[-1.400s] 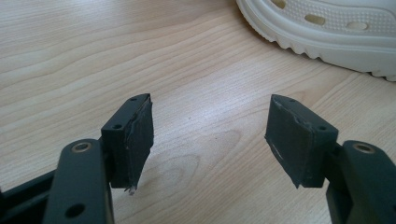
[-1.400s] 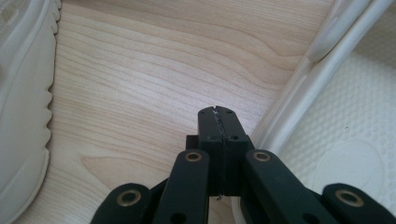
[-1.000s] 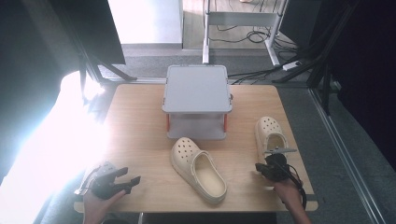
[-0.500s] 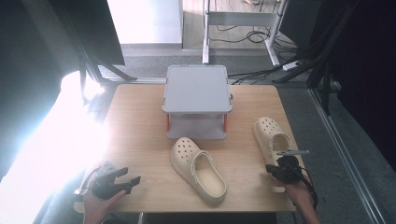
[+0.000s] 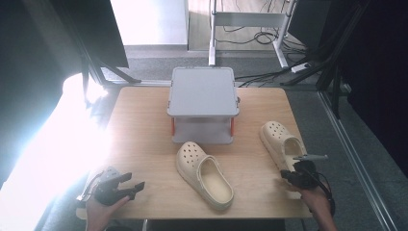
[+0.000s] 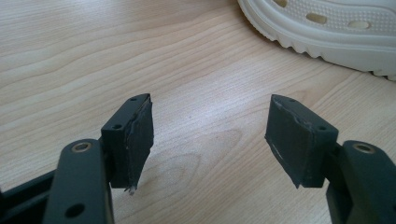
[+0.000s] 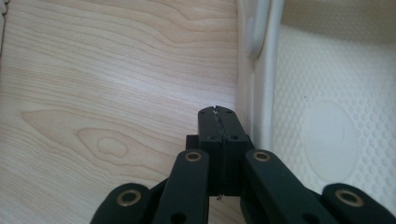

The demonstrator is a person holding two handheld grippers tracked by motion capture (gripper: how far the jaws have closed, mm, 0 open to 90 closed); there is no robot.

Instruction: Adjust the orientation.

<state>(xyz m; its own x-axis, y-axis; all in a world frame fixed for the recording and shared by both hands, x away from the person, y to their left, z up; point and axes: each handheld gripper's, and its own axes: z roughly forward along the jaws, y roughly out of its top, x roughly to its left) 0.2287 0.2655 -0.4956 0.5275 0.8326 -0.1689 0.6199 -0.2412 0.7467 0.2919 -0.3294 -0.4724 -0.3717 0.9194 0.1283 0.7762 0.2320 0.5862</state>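
Two clogs on the table [image 5: 144, 139]: left gripper [image 5: 136, 185] sits at the near left corner, jaws spread with nothing between. Middle clog [image 5: 204, 174] lies near the grey box [image 5: 203, 103]. Right gripper [image 7: 218, 112], jaws clenched empty, sits just beside the right clog [image 5: 281, 143] heel.

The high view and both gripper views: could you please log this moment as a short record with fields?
table: wooden top
box: grey, lidded, at the table's far middle
middle clog: cream, in front of the box, toe toward it
right clog: cream, near the right edge
left tool: jaws open, nothing between them, near the front left corner
right tool: jaws shut and empty, beside the right clog's heel
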